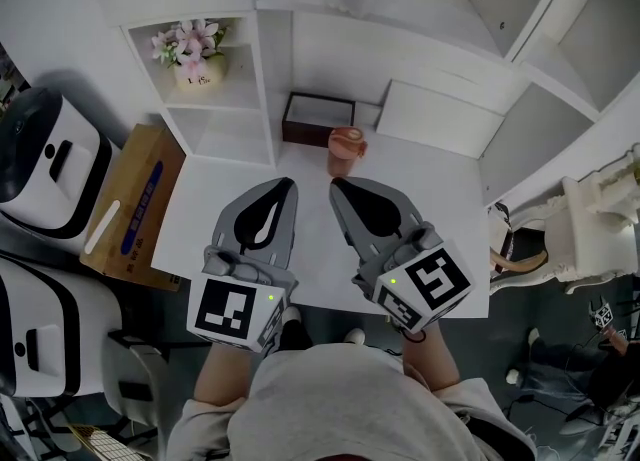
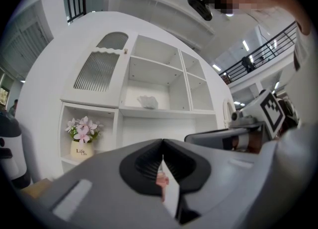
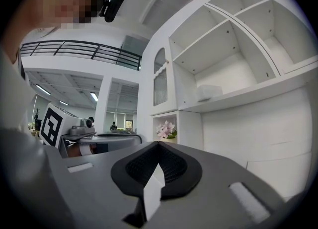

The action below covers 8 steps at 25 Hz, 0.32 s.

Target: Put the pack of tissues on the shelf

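Seen from above, a pink cup (image 1: 345,149) and a dark box (image 1: 318,117) stand on the white table (image 1: 230,239) just ahead of both grippers. Only the gripper views show the pack of tissues (image 2: 148,102) clearly. It lies on the shelf (image 2: 169,112), above and well beyond the left gripper (image 2: 162,146), which is clenched on nothing. The right gripper (image 3: 158,146) is likewise closed and empty.

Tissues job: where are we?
Done, it seems: a white pack lies on the shelf. In hand: nothing; the left tongs and right tongs are shut and empty over the desk. Left: nothing that shows.
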Motion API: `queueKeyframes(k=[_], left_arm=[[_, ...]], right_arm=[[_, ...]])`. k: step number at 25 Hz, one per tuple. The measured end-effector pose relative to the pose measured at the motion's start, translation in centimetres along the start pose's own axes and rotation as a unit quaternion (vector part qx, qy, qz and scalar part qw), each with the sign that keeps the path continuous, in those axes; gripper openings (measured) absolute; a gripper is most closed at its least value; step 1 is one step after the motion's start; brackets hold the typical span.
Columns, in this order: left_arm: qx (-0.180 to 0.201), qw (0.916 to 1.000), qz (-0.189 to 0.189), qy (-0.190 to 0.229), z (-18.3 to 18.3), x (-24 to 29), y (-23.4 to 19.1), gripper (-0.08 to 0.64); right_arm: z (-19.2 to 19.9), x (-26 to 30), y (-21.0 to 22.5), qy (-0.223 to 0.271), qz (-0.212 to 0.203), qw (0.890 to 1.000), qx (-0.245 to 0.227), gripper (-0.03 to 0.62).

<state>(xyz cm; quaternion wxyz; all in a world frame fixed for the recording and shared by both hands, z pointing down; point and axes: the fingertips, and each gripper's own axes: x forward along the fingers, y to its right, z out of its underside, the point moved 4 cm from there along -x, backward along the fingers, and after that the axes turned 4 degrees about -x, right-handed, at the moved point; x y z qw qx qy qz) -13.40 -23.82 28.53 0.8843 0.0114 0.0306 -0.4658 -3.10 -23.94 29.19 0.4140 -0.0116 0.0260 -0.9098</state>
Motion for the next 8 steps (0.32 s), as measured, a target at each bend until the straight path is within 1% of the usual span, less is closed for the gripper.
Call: queueKeyframes(k=[8], left_arm=[[0.005,1.0,0.003,0.001,-0.24,-0.34,-0.15,0.0]], right_arm=[[-0.33,0.08,-0.56,0.0,0.001,1.0,-0.005,0.002]])
